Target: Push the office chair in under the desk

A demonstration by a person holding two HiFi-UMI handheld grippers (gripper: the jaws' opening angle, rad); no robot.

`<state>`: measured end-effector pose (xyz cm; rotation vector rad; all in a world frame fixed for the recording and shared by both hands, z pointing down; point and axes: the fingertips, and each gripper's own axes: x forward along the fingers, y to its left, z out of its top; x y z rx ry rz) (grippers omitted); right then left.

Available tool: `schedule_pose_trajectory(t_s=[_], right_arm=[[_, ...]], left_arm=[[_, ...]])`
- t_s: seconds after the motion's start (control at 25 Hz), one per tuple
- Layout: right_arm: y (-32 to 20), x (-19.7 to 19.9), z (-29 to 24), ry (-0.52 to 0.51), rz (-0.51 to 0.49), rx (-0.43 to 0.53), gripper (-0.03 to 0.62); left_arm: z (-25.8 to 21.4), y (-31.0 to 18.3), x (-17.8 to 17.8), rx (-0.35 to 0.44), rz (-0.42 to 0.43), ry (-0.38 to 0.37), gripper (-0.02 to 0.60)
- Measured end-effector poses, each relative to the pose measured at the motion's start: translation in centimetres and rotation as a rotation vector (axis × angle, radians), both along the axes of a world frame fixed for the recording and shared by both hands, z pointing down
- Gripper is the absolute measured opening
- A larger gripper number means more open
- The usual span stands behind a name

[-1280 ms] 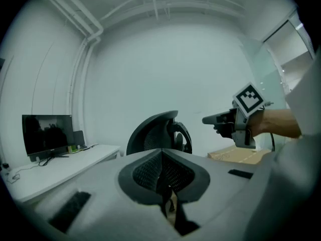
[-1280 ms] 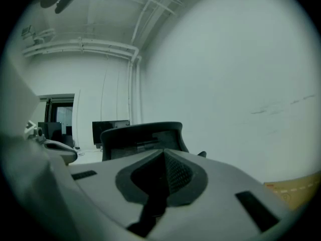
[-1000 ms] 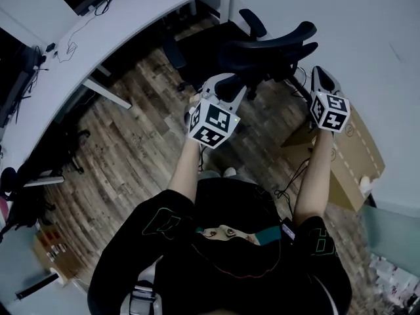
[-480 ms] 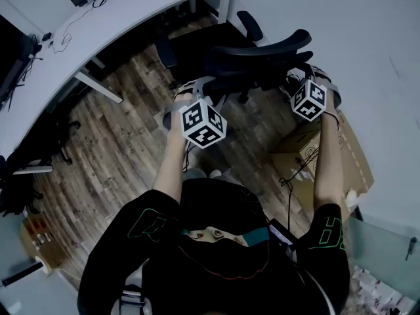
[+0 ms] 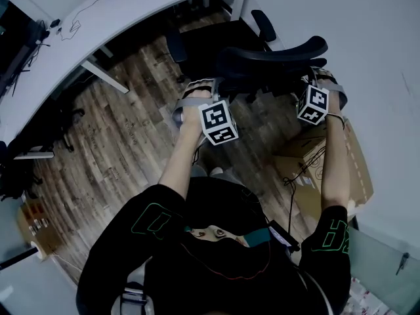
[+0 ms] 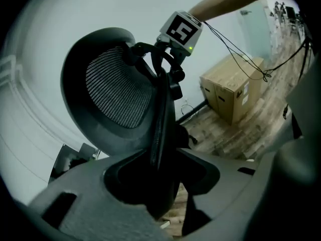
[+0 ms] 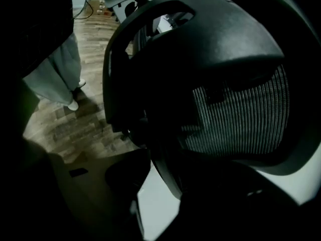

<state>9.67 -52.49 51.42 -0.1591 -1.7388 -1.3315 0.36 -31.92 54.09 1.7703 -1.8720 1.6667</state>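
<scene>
At chair back (image 5: 272,56) | left tongs (image 6: 163,182) apart, opening, astride it | right tongs (image 7: 150,185) likewise, closing

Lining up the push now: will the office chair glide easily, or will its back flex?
The office chair likely rolls easily on the hard wood floor. Its mesh backrest may flex slightly; the solid rim looks stiffer.

Floor: wood planks (image 5: 125,143), mixed brown tones, laid on a diagonal in the head view. Wall (image 5: 367,31): plain, pale, unmarked. Cardboard box (image 6: 228,92) stands on the floor just beside the wall, black cables (image 5: 289,199) trailing next to it. Light is dim, flat, with a cool cast.
</scene>
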Motion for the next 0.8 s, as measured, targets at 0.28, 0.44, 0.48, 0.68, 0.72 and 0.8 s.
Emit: schedule_pose_trajectory(t_s=[0.28,0.44,0.48,0.68,0.72,0.8], right_arm=[[0.4,0.0,0.1,0.037,0.029,-0.009,0.163],[0.4,-0.2,0.1,0.018,0.036,-0.015,0.163],[0.5,-0.2,0.2,0.012,0.039,-0.019,0.164],[1.1,-0.9,0.6,-0.015,0.042,-0.025,0.167],[1.1,-1.2,0.6,-0.016,0.039,-0.026,0.167],[1.3,-1.8,0.6,-0.019,0.03,-0.028,0.169]], left_arm=[[0.5,0.9,0.7,-0.115,0.05,0.032,0.13],[0.5,1.0,0.6,-0.113,0.051,0.034,0.129],[0.7,1.2,0.6,-0.116,0.051,0.04,0.127],[0.8,2.2,0.3,-0.119,0.038,0.044,0.126],[0.8,2.3,0.1,-0.121,0.033,0.048,0.126],[0.8,2.6,-0.3,-0.126,0.024,0.053,0.126]])
